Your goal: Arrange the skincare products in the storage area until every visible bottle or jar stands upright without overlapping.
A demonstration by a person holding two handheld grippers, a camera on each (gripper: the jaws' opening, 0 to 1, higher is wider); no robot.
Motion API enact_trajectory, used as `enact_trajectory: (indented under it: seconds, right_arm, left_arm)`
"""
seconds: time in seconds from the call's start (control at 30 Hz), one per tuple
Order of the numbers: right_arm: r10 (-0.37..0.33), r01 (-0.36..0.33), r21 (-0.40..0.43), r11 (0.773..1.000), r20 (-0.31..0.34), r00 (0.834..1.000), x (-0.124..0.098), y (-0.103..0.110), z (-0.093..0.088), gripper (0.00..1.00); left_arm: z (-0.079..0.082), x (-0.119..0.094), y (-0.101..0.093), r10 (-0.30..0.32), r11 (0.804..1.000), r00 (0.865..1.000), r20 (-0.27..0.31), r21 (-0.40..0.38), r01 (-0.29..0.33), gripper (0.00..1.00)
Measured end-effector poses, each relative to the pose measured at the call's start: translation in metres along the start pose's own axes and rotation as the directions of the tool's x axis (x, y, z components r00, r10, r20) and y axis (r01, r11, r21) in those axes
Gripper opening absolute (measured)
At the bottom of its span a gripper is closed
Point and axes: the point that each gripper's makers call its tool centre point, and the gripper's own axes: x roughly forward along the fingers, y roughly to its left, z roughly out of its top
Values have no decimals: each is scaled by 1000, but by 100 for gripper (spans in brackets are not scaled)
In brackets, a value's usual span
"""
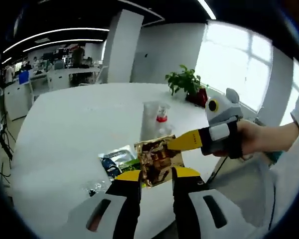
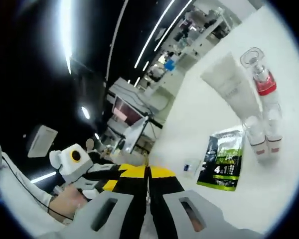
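Note:
A golden-brown sachet (image 1: 159, 158) hangs just beyond my left gripper (image 1: 157, 174), whose yellow-tipped jaws stand apart with the sachet's lower corner between them. My right gripper (image 1: 182, 143), held in a hand, comes in from the right and pinches the sachet's upper corner. In the right gripper view my right gripper (image 2: 148, 172) has its jaws pressed together on the sachet, seen edge-on. On the white table (image 1: 79, 124) stand a white tube (image 2: 231, 89) and a clear bottle with a red collar (image 2: 259, 74). Two small bottles (image 2: 261, 134) stand beside a flat green-black sachet (image 2: 222, 162).
A potted plant (image 1: 186, 82) stands at the table's far edge by the window. A small white packet (image 2: 192, 167) lies next to the green-black sachet (image 1: 117, 159). Desks and monitors fill the office behind. The left gripper (image 2: 74, 159) shows at the lower left.

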Motion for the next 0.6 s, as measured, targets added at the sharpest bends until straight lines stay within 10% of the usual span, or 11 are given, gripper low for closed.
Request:
enact_trajectory:
  seconds: [0.23, 0.6]
  right_arm:
    - [3, -3, -2, 1000, -31, 1000, 42, -4, -5, 1]
    - [-176, 173, -36, 984, -68, 982, 104, -49, -10, 1]
  left_arm:
    - [-15, -12, 43, -34, 974, 999, 32, -225, 40, 16]
    - [-40, 1, 115, 44, 944, 999, -20, -325, -48, 1]
